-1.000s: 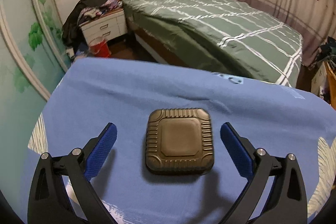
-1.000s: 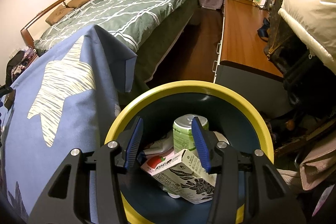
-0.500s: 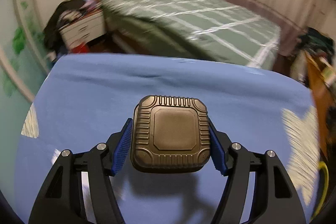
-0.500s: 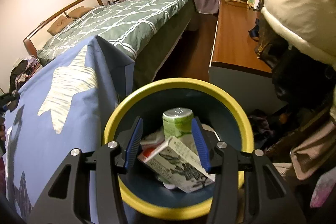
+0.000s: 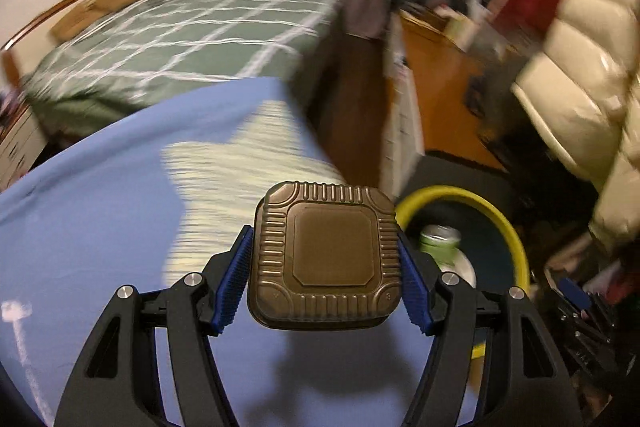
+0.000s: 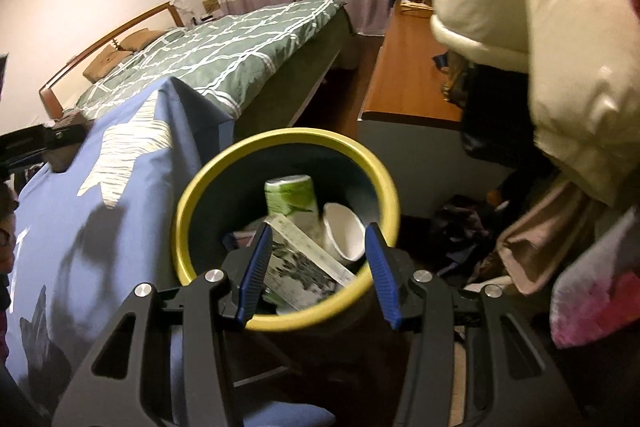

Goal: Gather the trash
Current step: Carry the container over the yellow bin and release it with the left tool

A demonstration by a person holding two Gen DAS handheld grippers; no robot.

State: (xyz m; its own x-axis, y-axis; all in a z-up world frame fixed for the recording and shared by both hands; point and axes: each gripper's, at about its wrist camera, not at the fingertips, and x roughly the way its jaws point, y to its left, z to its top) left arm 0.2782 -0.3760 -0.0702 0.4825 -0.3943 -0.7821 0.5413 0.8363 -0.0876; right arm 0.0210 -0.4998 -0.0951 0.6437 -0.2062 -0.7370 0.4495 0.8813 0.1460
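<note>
Left wrist view: my left gripper (image 5: 324,283) pinches a square brown ridged plastic tray (image 5: 325,259) between its blue pads, one pad pressed on each side, and carries it upside down above the blue star-patterned cloth (image 5: 100,211). No writing on it can be read. Just to its right stands the yellow-rimmed bin (image 5: 508,227) with a green can (image 5: 439,245) inside; the picture is blurred. Right wrist view: my right gripper (image 6: 318,271) is partly spread and holds nothing, hovering over the near rim of the yellow-rimmed bin (image 6: 188,195). Inside the bin lie the green can (image 6: 290,195), a white paper cup (image 6: 344,233) on its side, and a printed carton (image 6: 300,261) whose lettering is too small to read. The blue cloth (image 6: 60,227) is to the bin's left, a green checked bed (image 6: 224,55) beyond it, a cream puffy jacket (image 6: 560,47) to the right.
</note>
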